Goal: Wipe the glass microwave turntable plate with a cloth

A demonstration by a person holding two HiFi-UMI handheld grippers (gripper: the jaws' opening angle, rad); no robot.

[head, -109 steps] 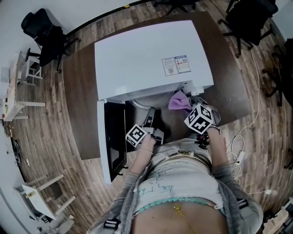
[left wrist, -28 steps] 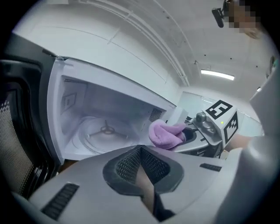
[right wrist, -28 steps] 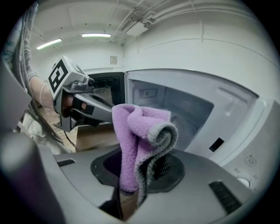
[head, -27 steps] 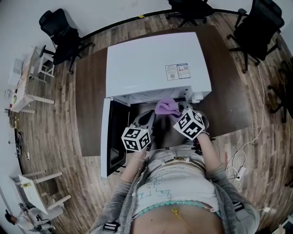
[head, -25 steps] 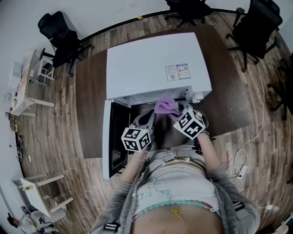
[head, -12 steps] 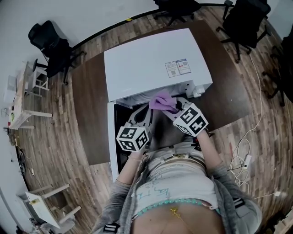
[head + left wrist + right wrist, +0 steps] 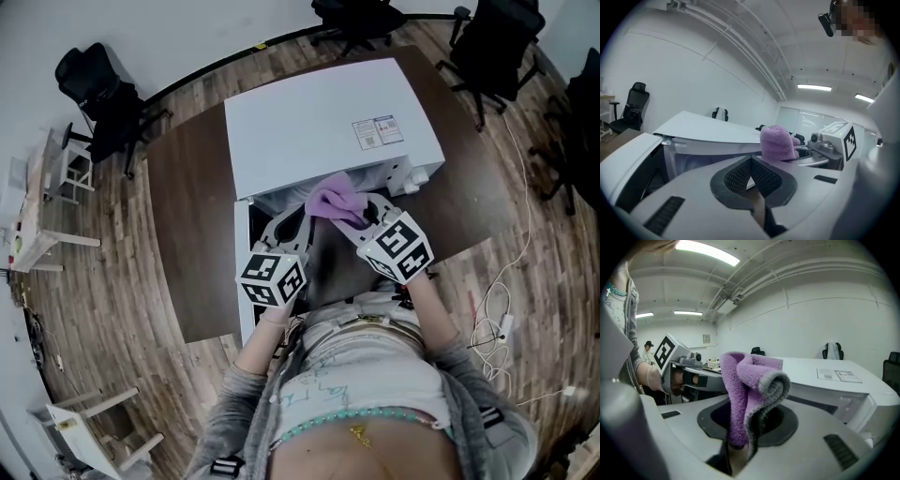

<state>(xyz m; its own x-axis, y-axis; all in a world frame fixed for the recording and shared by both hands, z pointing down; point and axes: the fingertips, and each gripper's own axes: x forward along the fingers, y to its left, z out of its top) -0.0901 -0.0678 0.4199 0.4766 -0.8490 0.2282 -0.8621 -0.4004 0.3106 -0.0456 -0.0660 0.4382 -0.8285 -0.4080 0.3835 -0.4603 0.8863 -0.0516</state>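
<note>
Locate the purple cloth (image 7: pixel 330 200) bunched upright in the right gripper (image 7: pixel 354 216), jaws clamped on its lower fold, just at the near, open front of the white microwave (image 7: pixel 319 122). Expect no clear sight of the glass plate in any view. Note the left gripper (image 7: pixel 751 180) just left of the cloth, jaws pressed fully together. See the microwave door (image 7: pixel 241 272) swung open at left, over the dark desk (image 7: pixel 187 216).

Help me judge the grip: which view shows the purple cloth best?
The right gripper view: the cloth fills the middle, folded and pinched in the right gripper. The left gripper view shows it smaller, from the side. The head view shows only a small purple patch by the microwave.
</note>
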